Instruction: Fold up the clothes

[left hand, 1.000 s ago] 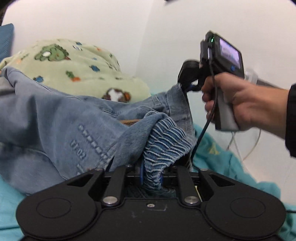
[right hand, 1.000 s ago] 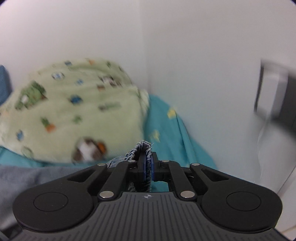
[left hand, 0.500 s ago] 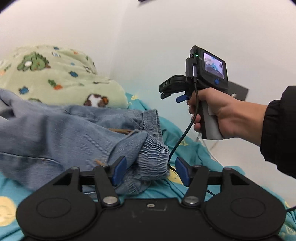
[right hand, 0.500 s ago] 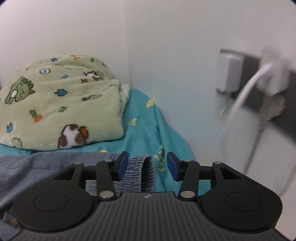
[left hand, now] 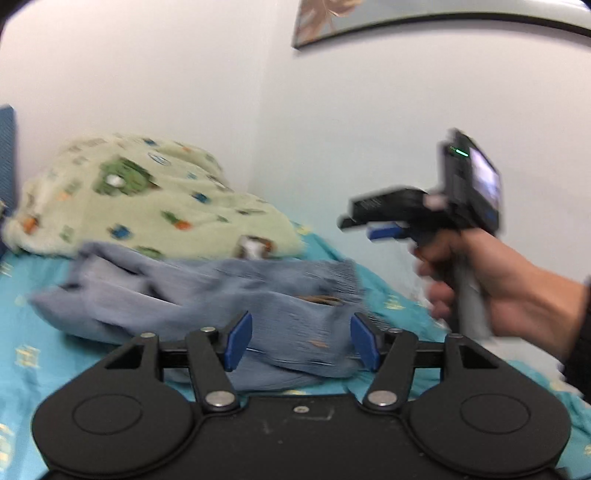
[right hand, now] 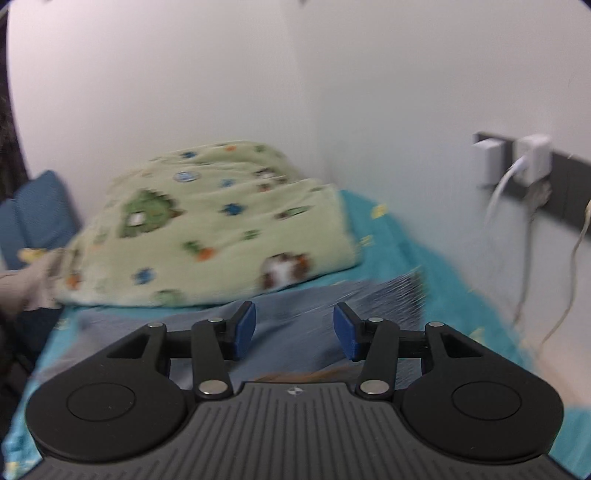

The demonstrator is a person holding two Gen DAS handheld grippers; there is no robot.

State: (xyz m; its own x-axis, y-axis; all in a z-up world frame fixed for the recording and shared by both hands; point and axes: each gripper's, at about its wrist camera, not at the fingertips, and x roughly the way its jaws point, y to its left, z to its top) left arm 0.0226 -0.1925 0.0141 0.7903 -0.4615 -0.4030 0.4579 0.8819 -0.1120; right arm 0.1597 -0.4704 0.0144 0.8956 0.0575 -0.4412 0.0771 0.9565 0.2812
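Both grippers have let go of the jeans (left hand: 229, 295) — left gripper (left hand: 301, 341) and right gripper (right hand: 294, 330) gape wide, the denim lying just ahead on the bedsheet (left hand: 40, 354).

Ahead, a corner of plain white walls (right hand: 207, 85). Below them, a bed under a teal patterned sheet (right hand: 399, 236). Ahead-left, a folded green cartoon-print blanket (right hand: 218, 225). To the right, a dark socket strip (right hand: 554, 192) with white plugs and dangling cables. Above-right, a framed picture (left hand: 332, 18).
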